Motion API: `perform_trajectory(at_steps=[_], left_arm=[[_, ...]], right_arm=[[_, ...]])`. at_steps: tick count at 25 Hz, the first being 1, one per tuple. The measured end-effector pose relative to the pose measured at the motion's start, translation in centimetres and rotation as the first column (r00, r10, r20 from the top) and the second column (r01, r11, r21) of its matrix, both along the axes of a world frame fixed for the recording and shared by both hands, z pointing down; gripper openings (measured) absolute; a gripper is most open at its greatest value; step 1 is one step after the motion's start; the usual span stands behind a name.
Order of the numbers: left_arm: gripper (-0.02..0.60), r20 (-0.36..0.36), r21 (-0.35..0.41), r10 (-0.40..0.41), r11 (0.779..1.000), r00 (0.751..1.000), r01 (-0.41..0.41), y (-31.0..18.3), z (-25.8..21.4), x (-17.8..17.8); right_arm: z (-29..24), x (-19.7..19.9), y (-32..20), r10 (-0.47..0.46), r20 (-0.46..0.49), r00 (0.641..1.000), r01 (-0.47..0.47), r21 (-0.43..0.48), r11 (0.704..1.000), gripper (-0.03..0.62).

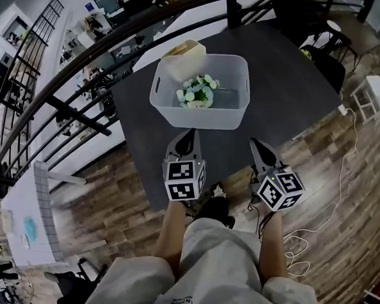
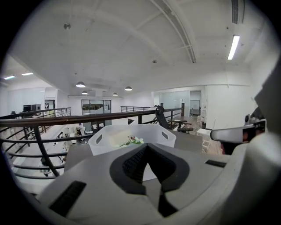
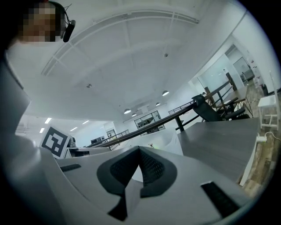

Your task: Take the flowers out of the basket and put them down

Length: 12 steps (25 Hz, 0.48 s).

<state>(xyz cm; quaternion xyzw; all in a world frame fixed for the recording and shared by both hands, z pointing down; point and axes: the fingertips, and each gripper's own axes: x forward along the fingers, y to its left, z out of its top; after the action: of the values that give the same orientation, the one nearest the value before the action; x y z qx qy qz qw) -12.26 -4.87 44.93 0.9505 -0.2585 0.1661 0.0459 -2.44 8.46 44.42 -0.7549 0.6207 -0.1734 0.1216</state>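
On the dark table (image 1: 292,77): one white basket (image 1: 205,120), flowers (image 1: 196,93) lying inside near its middle, cream box (image 1: 182,56) in its far corner. Left gripper (image 1: 190,135) and right gripper (image 1: 255,145), just short of the basket: jaws clenched, nothing between them.

I count one table (image 1: 292,84), one basket (image 1: 173,118), one bunch of flowers (image 1: 196,91) and one pale box (image 1: 182,56). I have two grippers, one left gripper (image 1: 189,133) and one right gripper (image 1: 254,143).
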Motion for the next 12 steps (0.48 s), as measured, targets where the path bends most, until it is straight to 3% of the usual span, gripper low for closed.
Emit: perform_trajectory(at_steps=[8,10,12], left_arm=[[0.009,-0.032,-0.025,-0.059,0.998,0.998,0.059,-6.3,-0.5,3.2],[0.009,-0.038,-0.041,-0.081,0.996,0.996,0.079,-8.6,-0.5,3.9],[0.009,-0.044,-0.066,-0.097,0.993,0.994,0.094,-10.4,-0.5,4.7]], right_arm=[[-3.8,6.1,-7.3,-0.154,-0.152,0.976,0.155,-0.010,0.988,0.008],[-5.3,7.8,-11.5,-0.220,-0.210,0.953,0.216,-0.043,0.975,0.008],[-6.6,9.0,-15.9,-0.328,-0.262,0.908,0.313,-0.097,0.945,0.009]])
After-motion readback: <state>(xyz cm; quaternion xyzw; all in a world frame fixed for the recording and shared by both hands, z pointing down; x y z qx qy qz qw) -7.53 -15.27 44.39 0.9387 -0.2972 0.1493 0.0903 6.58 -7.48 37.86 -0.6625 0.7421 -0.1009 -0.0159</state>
